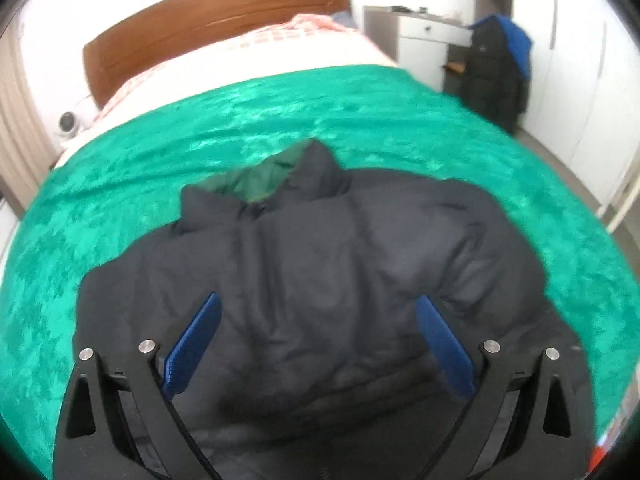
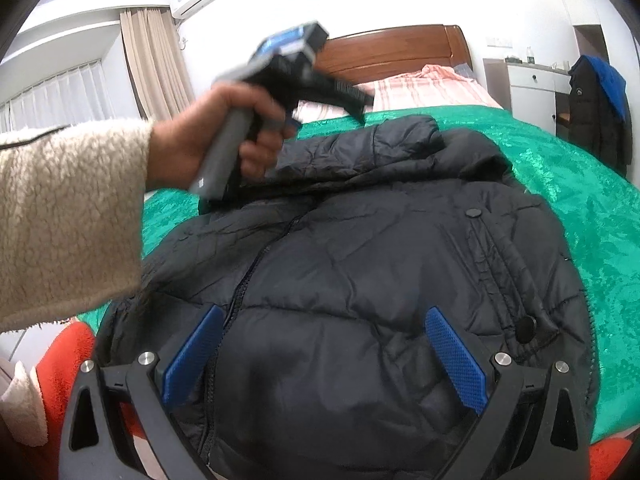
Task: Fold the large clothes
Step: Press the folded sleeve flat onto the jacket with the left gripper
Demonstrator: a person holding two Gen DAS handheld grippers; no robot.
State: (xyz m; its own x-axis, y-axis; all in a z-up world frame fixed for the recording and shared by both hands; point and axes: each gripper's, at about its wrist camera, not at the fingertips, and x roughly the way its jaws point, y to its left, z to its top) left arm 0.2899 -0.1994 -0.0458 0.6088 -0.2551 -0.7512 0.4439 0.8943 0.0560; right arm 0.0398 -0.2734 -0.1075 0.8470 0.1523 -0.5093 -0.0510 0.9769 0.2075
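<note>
Right wrist view showed the dark puffer jacket point(image 2: 360, 260) lying front-up on the green bed cover point(image 2: 580, 184). Both the left hand-held gripper point(image 1: 318, 344) and right hand-held gripper point(image 2: 322, 356) hovered agape, empty. Best grasp each side edge firmly, folding inward evenly.

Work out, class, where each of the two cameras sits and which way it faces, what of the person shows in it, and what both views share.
Left wrist: sits on the left claw, open, above the dark puffer jacket, facing its collar and the wooden headboard; only claw fingers show.
Right wrist: sits on the right claw, open over the jacket's zipped front, facing the headboard; shows the left hand and fleece sleeve.
Shared: jacket, green blanket, headboard, coats hung beside the white cabinet.
</note>
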